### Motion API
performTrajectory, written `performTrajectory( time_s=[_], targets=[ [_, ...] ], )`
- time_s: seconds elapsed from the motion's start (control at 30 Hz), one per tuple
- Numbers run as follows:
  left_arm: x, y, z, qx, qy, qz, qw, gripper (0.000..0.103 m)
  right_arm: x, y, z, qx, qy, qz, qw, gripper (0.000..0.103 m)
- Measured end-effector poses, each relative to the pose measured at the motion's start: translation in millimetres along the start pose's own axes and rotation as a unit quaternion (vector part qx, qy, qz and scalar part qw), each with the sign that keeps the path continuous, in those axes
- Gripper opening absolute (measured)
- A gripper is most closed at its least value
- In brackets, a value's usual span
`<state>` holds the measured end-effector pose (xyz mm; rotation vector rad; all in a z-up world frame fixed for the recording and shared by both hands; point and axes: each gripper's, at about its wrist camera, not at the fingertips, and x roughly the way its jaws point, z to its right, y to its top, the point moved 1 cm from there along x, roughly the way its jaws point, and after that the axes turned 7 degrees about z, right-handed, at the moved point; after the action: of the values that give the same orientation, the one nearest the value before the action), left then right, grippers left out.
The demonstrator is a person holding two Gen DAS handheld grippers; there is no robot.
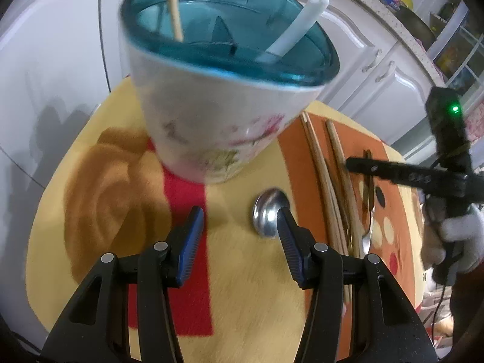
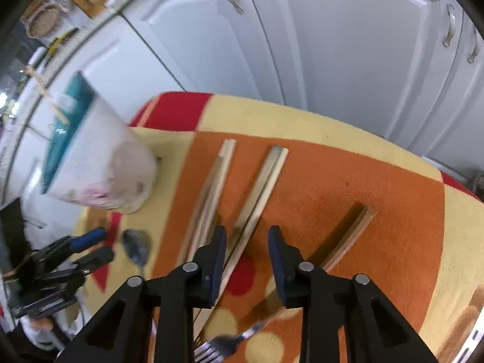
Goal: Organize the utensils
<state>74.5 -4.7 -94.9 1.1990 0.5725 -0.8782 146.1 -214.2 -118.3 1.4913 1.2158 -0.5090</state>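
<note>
Left wrist view: the left gripper hangs over a patterned cloth of yellow, red and orange, its blue-padded jaws spread apart with nothing between them. The right fingertip overlaps the near edge of a metal spoon bowl; whether it touches is not clear, and the spoon's handle is hidden behind the finger. Just beyond stands the utensil holder, a white floral cup with a teal insert, blurred by motion; its top edge is cut off by the frame. A wooden chopstick and a white handle lean inside it, their lower ends hidden. To the right, loose chopsticks lie on the orange patch, partly covered by the gripper body. The right gripper enters from the right edge, held by a gloved hand.

Right wrist view: the right gripper also has its jaws apart and empty, poised above two pairs of pale chopsticks and, to the right, a darker pair; the near ends of all three run beneath the fingers. A fork lies at the near edge, half blurred and partly masked. The holder appears at far left, the spoon near it. White cabinet doors fill the background.
</note>
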Motion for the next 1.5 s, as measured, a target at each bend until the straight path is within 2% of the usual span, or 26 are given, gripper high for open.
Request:
performTrajectory(
  time_s=[0.13,0.27,0.3,0.37,0.4,0.47,0.6,0.77,1.0,1.17,1.3,1.37,1.5],
  targets=[
    [12.2,5.6,3.1,0.009,-0.005,-0.007,0.9999,0.050,4.9,-1.1,3.4,0.008,0.019,-0.003,1.000,0.018],
    [22.9,7.4,8.6,0.021,-0.013,-0.021,0.9995,0.048,1.2,-1.3,10.1,0.005,0.011,-0.006,1.000,0.015],
    [24.6,8.5,11.0,0.024,-0.016,-0.020,0.9994,0.045,-0.3,-0.4,13.6,0.011,0.009,-0.003,1.000,0.015],
    [27.3,7.9,13.5,0.033,-0.015,-0.021,0.9991,0.029,2.3,2.7,16.0,0.020,0.010,-0.003,1.000,0.015],
    [28.6,8.0,14.3,0.036,-0.011,-0.018,0.9991,0.026,4.8,2.9,16.0,0.022,0.011,-0.006,1.000,0.015],
    [29.1,7.8,12.9,0.033,-0.023,-0.018,0.9990,0.013,6.2,3.6,14.2,0.021,0.012,-0.007,1.000,0.015],
    [25.1,3.5,11.0,0.038,-0.025,-0.018,0.9988,0.008,7.0,6.5,12.3,0.037,0.026,-0.003,0.999,0.015],
    [13.5,-8.7,-0.4,0.033,-0.022,-0.023,0.9989,0.004,11.3,9.3,11.0,0.029,0.010,-0.003,1.000,0.015],
    [6.2,-7.4,-7.0,0.021,-0.028,-0.023,0.9991,0.004,12.2,10.9,7.9,0.005,-0.005,-0.020,1.000,0.015],
    [8.7,-4.2,-3.9,0.015,-0.026,-0.021,0.9994,0.022,18.0,18.3,1.9,-0.002,-0.012,-0.018,1.000,0.015],
    [6.1,-3.5,-6.1,0.014,-0.027,-0.016,0.9994,0.028,13.7,13.9,8.5,-0.017,-0.015,-0.031,0.999,0.015],
    [8.0,-1.9,-6.8,0.015,-0.027,-0.017,0.9994,0.032,11.2,13.1,16.8,0.000,-0.025,-0.033,0.999,0.015],
    [12.9,0.4,-6.6,0.019,-0.026,-0.017,0.9993,0.032,14.3,16.1,12.9,0.006,-0.020,-0.025,0.999,0.015]
  ],
)
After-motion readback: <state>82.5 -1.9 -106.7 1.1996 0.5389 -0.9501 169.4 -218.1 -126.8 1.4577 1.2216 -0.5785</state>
